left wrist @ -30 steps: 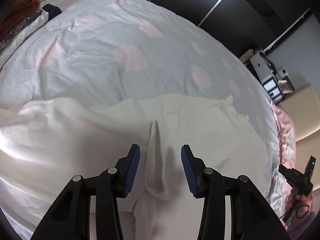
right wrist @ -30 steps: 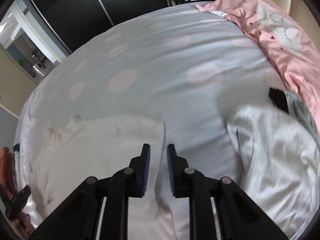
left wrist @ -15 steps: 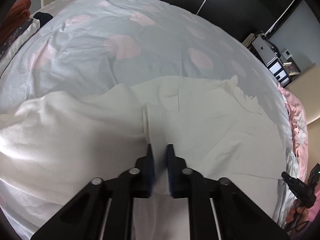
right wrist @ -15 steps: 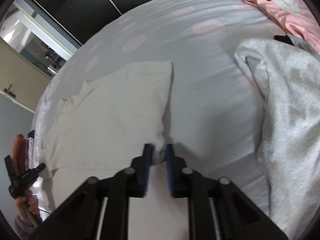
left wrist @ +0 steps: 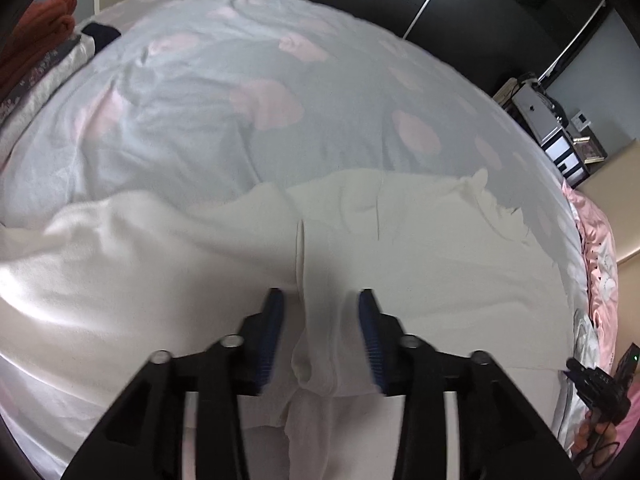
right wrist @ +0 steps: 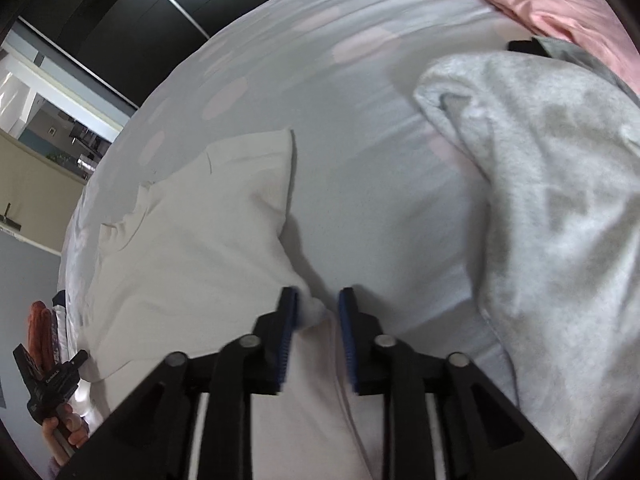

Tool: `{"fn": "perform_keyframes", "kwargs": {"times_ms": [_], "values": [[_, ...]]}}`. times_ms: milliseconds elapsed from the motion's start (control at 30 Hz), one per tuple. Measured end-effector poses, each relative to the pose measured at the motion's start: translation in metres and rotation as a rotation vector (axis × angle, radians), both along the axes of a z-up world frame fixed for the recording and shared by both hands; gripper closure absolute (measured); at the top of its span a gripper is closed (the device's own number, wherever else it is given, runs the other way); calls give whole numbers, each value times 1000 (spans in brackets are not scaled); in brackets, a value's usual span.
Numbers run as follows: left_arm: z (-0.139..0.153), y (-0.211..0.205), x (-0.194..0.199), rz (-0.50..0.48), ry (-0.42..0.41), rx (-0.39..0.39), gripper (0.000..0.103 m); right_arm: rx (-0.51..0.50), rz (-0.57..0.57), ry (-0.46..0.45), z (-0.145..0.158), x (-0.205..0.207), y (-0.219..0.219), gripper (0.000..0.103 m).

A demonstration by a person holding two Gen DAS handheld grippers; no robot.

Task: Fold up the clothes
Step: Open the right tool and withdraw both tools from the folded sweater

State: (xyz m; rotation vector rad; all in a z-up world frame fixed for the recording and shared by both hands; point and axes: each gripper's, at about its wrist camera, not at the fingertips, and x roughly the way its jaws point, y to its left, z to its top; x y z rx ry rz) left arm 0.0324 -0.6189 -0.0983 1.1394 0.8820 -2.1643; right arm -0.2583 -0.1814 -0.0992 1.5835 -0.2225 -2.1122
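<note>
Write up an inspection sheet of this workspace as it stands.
Surface: bed sheet, grey with pink spots.
Job's things: white garment spread flat, a raised crease at the middle.
Clutter: grey garment heaped; pink bedding; orange cloth.
Grippers: left tool has just been opening, crease between unpinched pads; right tool likewise, over the white corner.
Cables: nothing seen.
Surroundings: dark wardrobe.

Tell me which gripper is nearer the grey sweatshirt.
Right. The right gripper sits at the white garment's corner, beside the grey sweatshirt. The left gripper straddles a fold further along the garment.
</note>
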Motion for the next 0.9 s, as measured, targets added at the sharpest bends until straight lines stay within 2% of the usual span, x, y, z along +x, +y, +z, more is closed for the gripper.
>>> {"fn": "perform_keyframes", "kwargs": {"times_ms": [167,333,500,567,733,833,900], "values": [[8,1,4,17,28,2,57,-29,5,87,26,57,34,75],[11,16,3,8,-6,-21,57,59,5,167,32,143,69,75],[21,42,4,-26,-55,-54,57,100,-25,162,28,187,96,75],[26,51,8,-37,-69,-68,57,118,-18,181,25,194,97,75],[56,64,31,-37,-45,-79,57,134,15,183,16,200,88,75],[80,60,48,-40,-28,-76,57,112,26,213,23,205,83,75],[97,53,65,-42,-39,-111,57,107,40,238,30,210,81,75]]}}
